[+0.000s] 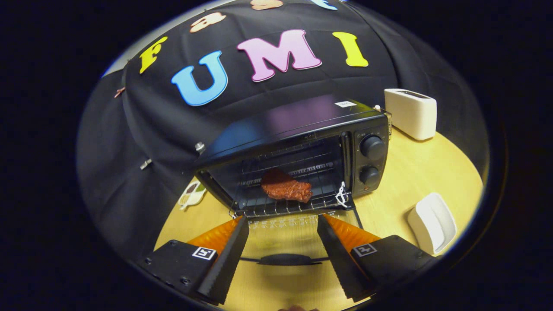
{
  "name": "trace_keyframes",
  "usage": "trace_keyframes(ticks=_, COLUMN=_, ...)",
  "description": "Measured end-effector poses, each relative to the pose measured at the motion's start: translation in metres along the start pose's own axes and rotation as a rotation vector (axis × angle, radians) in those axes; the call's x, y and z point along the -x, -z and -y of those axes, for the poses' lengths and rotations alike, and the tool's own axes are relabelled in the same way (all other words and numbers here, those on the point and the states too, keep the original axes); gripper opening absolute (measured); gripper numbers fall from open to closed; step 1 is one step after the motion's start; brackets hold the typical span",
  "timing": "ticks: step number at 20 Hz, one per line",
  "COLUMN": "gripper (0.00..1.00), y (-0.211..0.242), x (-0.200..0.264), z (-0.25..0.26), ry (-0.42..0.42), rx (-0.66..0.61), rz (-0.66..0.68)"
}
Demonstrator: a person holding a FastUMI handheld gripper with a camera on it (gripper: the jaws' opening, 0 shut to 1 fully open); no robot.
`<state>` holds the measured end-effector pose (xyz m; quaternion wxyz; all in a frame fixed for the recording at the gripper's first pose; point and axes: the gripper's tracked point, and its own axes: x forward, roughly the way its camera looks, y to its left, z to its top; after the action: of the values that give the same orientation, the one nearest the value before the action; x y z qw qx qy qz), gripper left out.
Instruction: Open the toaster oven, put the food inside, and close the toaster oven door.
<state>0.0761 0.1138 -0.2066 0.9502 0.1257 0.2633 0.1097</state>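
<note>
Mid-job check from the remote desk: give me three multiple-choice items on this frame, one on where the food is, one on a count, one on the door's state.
1. Where is the food?
A. on the rack inside the toaster oven
B. on the table
C. between the fingers

2. How many knobs are on the oven's panel?
A. one
B. two
C. four

3. What state is the oven door in?
A. shut
B. folded down open
C. taken off

Answers: 1 A, the reddish piece lies on the wire rack. 2 B, two dark knobs sit one above the other. 3 B, the glass door lies flat, its handle between the fingers of the open gripper.
</note>
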Motion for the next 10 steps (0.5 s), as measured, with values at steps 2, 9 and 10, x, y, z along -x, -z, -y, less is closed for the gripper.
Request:
trace_keyframes(ticks=2, gripper=0.98, y=0.013, x=0.01, z=0.007, ry=0.036, rx=0.039, rz=-0.049)
trace_keyframes(ticks=9, gripper=0.99, y=0.083, x=0.027, z=0.025, ry=0.111, rx=0.169, rz=-0.232)
trace_keyframes(ticks=10, gripper=0.99, y=0.09, x=0.026, z=0.024, ry=0.109, rx=0.18, rz=-0.25)
